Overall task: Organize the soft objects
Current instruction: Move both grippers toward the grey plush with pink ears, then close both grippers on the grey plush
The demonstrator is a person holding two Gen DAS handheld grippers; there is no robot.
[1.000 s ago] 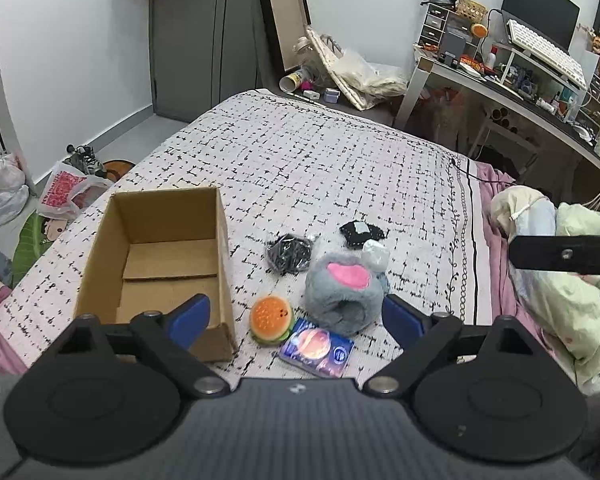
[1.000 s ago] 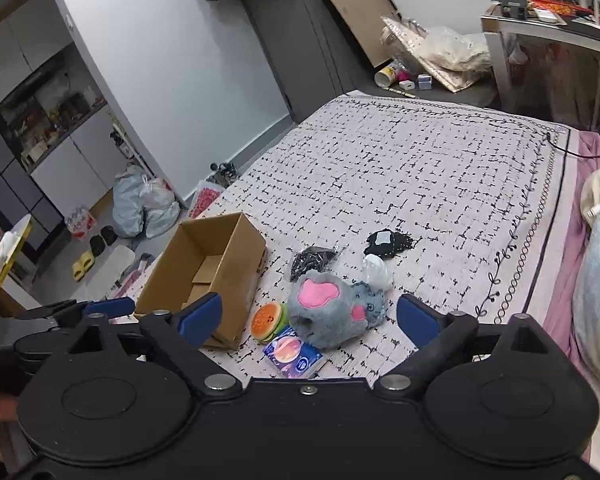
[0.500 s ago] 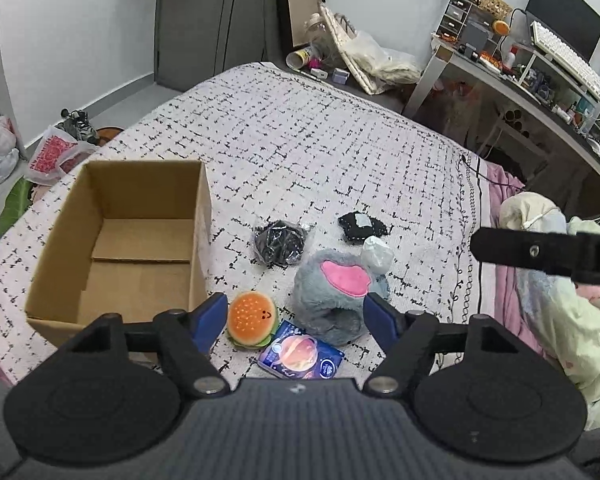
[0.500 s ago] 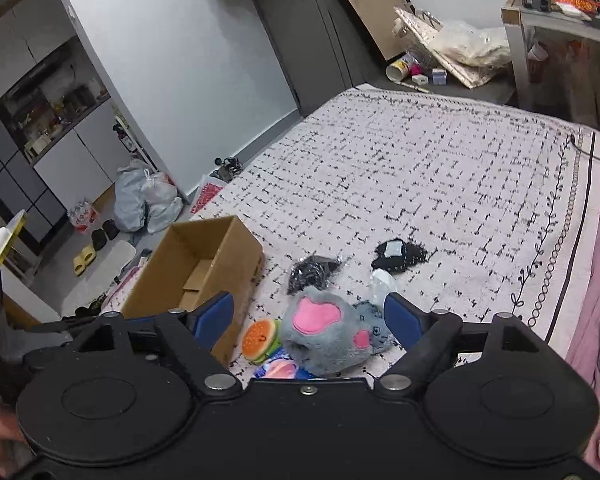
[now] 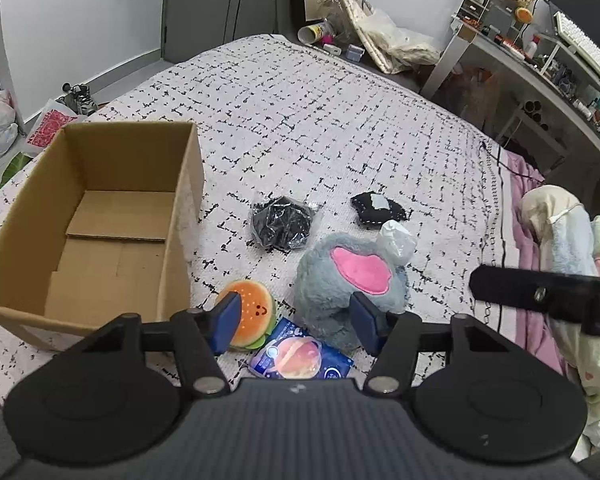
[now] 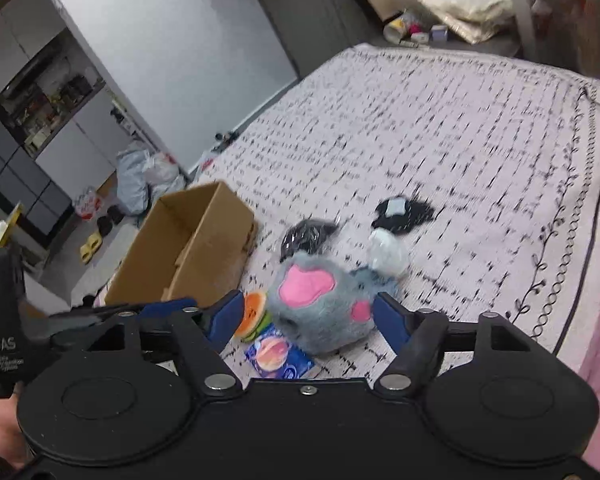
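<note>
A bed [image 5: 340, 128] covered in a white spread with a broken black grid fills the middle of a cluttered bedroom, with a desk [image 5: 540, 64] along the right wall. The left gripper [image 5: 295, 318] hangs low over the near edge of the bed with its blue fingers [image 5: 227, 320] spread wide and nothing between them; the right gripper [image 6: 310, 314] is likewise spread wide and empty, its blue fingertips [image 6: 392, 320] framing the toys from the other side, and this view is blurred. Just ahead of the left gripper lie a round burger plush [image 5: 251, 312] with an orange smiling top and green rim, and a flat blue packet [image 5: 300, 356] printed with a planet, the two touching. To the right of them sits a grey plush [image 5: 348, 280] with a large pink patch, close to the packet. A crumpled clear plastic piece [image 5: 396, 238] lies against the far side of the grey plush. Farther up the spread are a black item in a clear bag [image 5: 281, 222] and a black pouch [image 5: 378, 210] with a pale label, near each other but apart. To the left, beside the burger plush, an open cardboard box [image 5: 183, 184] stands upright with its bottom flaps showing. At the right edge lies a heap of pastel bedding [image 5: 560, 232].
</note>
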